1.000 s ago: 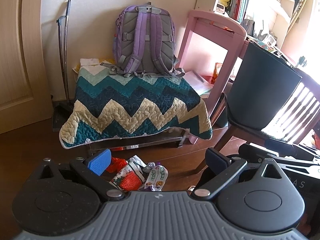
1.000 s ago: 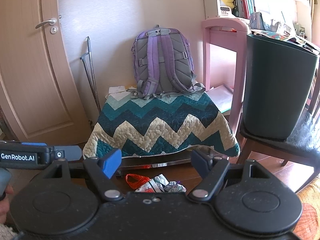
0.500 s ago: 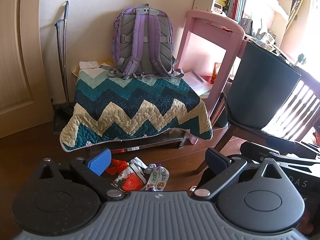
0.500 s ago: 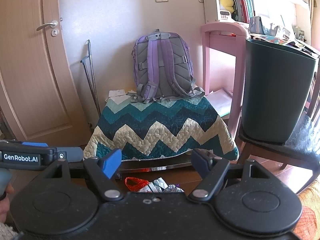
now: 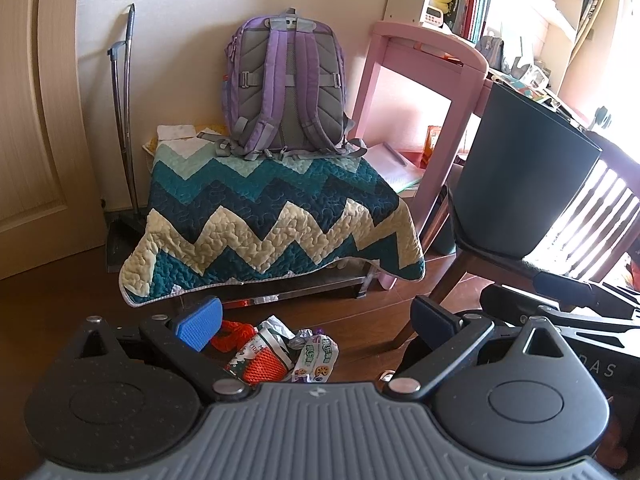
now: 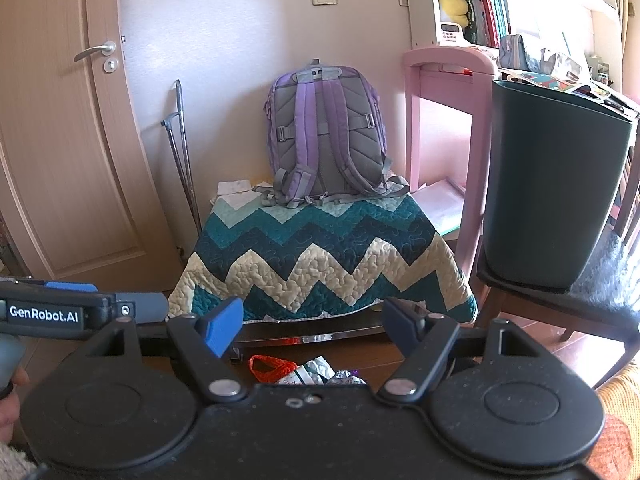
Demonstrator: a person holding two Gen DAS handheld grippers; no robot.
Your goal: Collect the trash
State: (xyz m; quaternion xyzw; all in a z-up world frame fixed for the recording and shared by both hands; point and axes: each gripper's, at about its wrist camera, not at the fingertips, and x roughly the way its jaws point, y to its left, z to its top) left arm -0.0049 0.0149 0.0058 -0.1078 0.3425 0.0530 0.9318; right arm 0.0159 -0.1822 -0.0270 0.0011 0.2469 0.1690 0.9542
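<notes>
A heap of trash lies on the dark wooden floor: orange mesh netting, crumpled printed wrappers and a bit of foil. My left gripper hangs open just above and behind it, nothing between its blue pads. In the right wrist view the same trash peeks out over the gripper body, and my right gripper is open and holds nothing. A tall dark bin stands on a wooden chair at the right, also seen as the bin in the right wrist view.
A low bench under a zigzag teal quilt carries a purple backpack against the wall. A pink desk stands right of it, a door left, and a dustpan with a long handle leans in the corner.
Both views have shifted slightly, with the bench and backpack sitting lower in the frames. The trash and both grippers' jaws stay as they were.
</notes>
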